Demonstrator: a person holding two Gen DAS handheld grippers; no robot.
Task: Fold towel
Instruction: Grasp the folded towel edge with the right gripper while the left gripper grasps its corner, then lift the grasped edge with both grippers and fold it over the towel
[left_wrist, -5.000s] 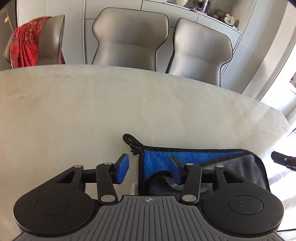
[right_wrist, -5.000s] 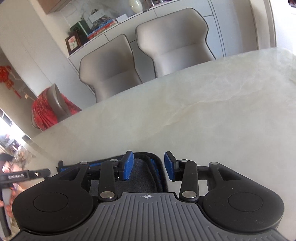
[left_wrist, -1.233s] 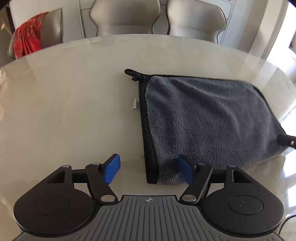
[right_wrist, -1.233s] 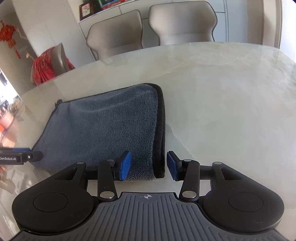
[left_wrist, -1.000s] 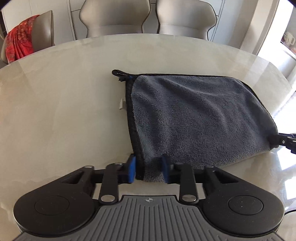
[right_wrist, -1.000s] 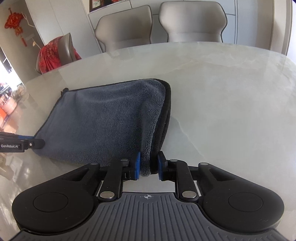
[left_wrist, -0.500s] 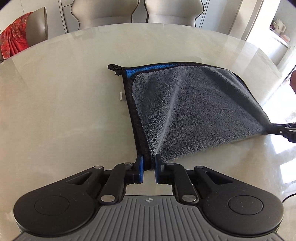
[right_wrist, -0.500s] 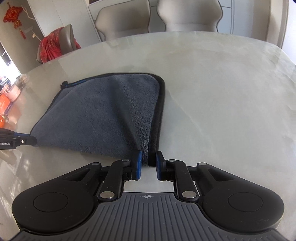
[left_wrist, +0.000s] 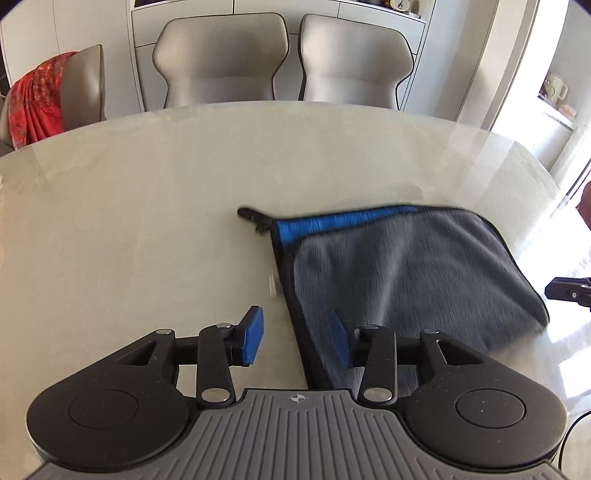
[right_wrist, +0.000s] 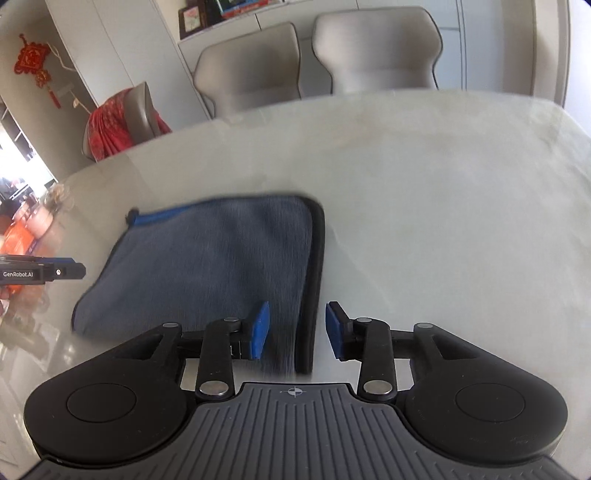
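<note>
Grey towel (left_wrist: 406, 273) lies flat on pale surface (left_wrist: 147, 221), folded, long side running left to right, blue strip and loop at far left corner. Left hand-held gripper (left_wrist: 297, 339) spread wide over near left corner. Right hand-held gripper (right_wrist: 297, 334) spread wide over near right edge, holding nothing.

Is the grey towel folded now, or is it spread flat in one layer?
Folded. The towel lies doubled on the table: its grey upper layer leaves a blue strip of the lower layer showing along the far edge.

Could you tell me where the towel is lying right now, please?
The towel lies folded on the pale table, to the right in the left wrist view, its near edge between the open left gripper fingers; the open right gripper straddles its right-hand edge.
</note>
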